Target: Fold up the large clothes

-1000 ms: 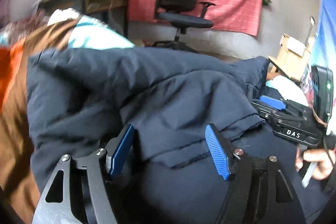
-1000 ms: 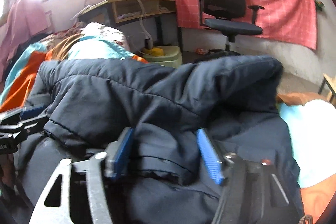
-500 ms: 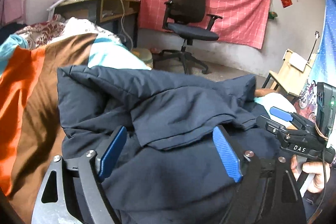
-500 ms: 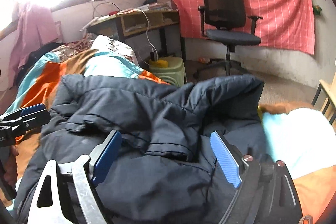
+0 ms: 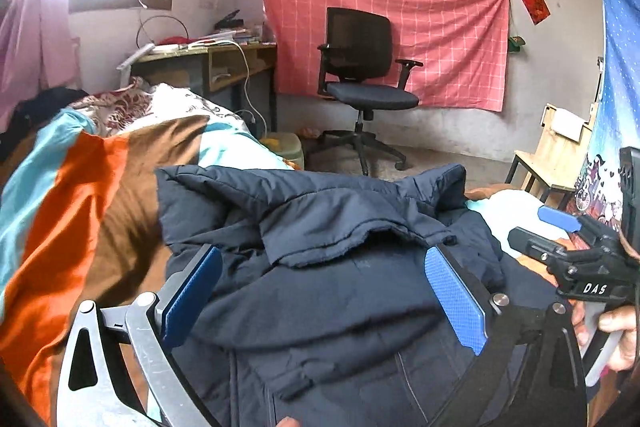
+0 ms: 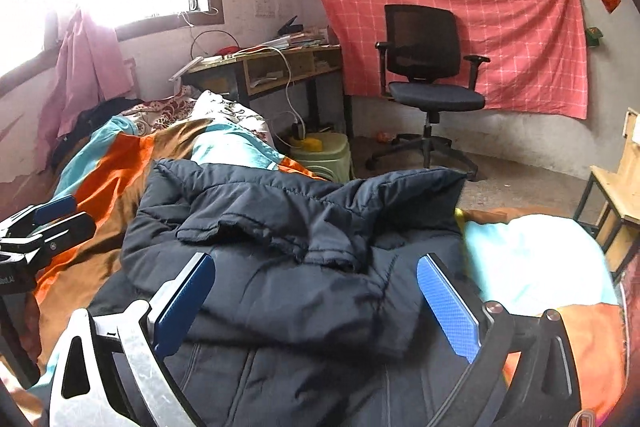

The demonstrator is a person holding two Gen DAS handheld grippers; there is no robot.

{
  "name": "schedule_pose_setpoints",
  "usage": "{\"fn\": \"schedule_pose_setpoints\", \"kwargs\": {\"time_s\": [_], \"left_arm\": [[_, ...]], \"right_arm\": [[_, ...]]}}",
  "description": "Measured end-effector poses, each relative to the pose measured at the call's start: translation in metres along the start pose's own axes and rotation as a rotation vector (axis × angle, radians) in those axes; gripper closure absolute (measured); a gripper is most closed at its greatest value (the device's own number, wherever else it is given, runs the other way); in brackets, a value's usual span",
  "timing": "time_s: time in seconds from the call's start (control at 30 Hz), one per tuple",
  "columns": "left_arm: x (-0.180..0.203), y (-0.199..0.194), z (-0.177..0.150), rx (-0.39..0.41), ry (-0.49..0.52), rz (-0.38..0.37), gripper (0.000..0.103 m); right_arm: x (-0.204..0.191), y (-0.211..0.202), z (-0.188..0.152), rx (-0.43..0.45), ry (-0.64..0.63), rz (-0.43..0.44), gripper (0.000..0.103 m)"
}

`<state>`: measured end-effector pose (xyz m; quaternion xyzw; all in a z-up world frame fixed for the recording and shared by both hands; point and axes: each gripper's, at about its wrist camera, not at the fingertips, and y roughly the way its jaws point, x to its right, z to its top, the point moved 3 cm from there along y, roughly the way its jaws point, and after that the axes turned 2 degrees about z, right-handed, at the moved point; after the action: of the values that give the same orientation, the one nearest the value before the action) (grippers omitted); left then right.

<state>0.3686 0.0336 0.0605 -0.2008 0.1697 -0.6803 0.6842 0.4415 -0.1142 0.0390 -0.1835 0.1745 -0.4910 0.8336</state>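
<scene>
On the striped bedspread point(image 5: 92, 211) a navy jacket point(image 5: 328, 267) is seen bunched; left gripper point(image 5: 324, 295) and right gripper point(image 6: 316, 299) are held wide apart above it, nothing gripped.

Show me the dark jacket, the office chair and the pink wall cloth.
jacket point(image 5: 340, 291): left wrist view, its middle panel.
office chair point(image 6: 424, 39): right wrist view, its backrest.
pink wall cloth point(image 5: 452, 39): left wrist view, its right half.

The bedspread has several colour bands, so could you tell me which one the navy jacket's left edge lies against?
The brown band: the jacket lies against it, with the orange band and then the turquoise one farther left.
</scene>
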Motion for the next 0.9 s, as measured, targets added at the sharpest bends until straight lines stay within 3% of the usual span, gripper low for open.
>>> {"fn": "schedule_pose_setpoints", "kwargs": {"time_s": [0.13, 0.27, 0.37, 0.57, 0.9], "left_arm": [[0.005, -0.027, -0.013, 0.001, 0.003, 0.029, 0.003], [0.012, -0.059, -0.023, 0.025, -0.006, -0.012, 0.003], [0.02, -0.083, -0.029, 0.061, -0.007, -0.002, 0.003], [0.039, -0.119, -0.048, 0.094, 0.056, 0.028, 0.003], [0.057, -0.138, -0.108, 0.044, 0.172, 0.03, 0.003]], "right_arm": [[0.0, -0.03, -0.009, 0.013, 0.012, -0.003, 0.001], [-0.003, -0.062, -0.019, 0.036, 0.017, 0.014, 0.0], [-0.008, -0.086, -0.027, 0.047, 0.006, 0.02, 0.0], [-0.015, -0.129, -0.048, 0.057, -0.019, 0.022, 0.0], [-0.024, -0.163, -0.097, 0.031, -0.077, -0.027, 0.0]]}}
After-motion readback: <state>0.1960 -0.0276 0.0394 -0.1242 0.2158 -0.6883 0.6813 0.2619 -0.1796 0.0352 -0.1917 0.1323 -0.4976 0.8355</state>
